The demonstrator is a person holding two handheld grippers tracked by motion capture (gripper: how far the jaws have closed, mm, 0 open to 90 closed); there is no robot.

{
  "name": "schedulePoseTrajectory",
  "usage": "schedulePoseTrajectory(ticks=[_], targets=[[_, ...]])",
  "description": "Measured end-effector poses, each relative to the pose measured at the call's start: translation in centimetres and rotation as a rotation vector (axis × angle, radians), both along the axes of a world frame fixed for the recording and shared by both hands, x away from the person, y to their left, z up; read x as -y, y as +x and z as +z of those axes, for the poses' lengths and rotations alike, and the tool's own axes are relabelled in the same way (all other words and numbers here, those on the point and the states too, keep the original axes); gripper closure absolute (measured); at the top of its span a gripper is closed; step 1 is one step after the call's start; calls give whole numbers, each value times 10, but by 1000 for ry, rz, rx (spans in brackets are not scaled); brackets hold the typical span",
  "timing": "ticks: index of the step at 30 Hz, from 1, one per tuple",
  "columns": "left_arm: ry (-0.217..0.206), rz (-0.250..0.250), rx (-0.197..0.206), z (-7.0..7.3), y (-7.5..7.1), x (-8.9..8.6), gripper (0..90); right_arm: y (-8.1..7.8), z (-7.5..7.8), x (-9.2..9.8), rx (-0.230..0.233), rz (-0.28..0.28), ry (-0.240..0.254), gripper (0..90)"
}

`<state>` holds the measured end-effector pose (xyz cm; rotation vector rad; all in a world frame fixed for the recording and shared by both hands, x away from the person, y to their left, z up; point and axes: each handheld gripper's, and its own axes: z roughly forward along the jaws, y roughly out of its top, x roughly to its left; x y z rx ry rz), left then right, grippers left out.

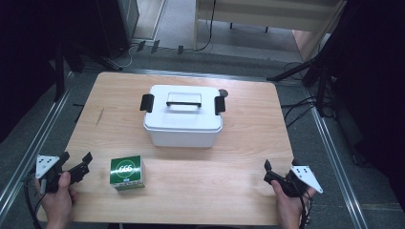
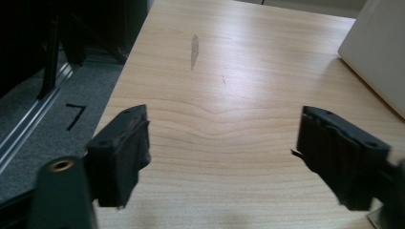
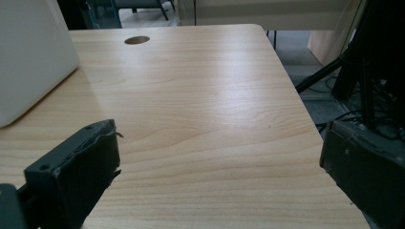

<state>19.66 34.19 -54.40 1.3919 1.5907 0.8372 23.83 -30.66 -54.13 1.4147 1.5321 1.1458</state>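
A light wooden tabletop (image 1: 239, 191) stands on grey carpet (image 1: 172, 52). Metal rails (image 1: 33, 143) run along both sides. Black cables (image 1: 296, 107) trail across the floor at right, beside dark stands (image 1: 320, 71).

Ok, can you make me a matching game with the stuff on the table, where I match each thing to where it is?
Things:
1. white box with the black handle
2. green carton
3. left hand-held gripper
4. right hand-held gripper

Places:
A. near the table's front right corner, jaws open
B. middle of the table, toward the back
C. near the table's front left edge, jaws open
D. front of the table, just right of the left hand-held gripper

Pairs: 1-B, 2-D, 3-C, 4-A
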Motion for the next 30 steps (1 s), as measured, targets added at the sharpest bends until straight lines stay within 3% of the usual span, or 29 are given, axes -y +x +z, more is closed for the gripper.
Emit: schedulePoseTrajectory(ticks=[5, 6, 9, 11, 13, 16, 17, 22, 27, 28, 30], targets=[[-21, -28, -25, 1, 2, 0, 229, -2, 2, -13, 0, 7, -68, 19], [-39, -46, -11, 4, 0, 2, 229, -3, 3, -21, 13, -8, -70, 78], [-39, -60, 2, 7, -3, 6, 221, -4, 5, -30, 19, 7, -51, 133], [-2, -69, -21, 11, -6, 15, 241, -7, 10, -46, 38, 58, -32, 269], [7, -66, -35, 11, -6, 19, 288, -8, 11, -53, 48, 80, -33, 314], [-15, -89, -48, 13, -10, 27, 422, -11, 13, -76, 58, 159, -23, 417], [-19, -88, -50, 14, -11, 31, 479, -12, 13, -86, 55, 200, -15, 449], [-10, -71, -95, 16, -16, 43, 611, -15, 10, -114, 29, 288, -29, 520], [-14, -104, -97, 18, -20, 49, 732, -18, 11, -134, -4, 342, 2, 570], [-12, -130, -104, 18, -20, 53, 756, -20, 12, -146, -13, 382, 9, 591], [-5, -158, -123, 17, -21, 59, 790, -23, 13, -157, -13, 411, 19, 621]])
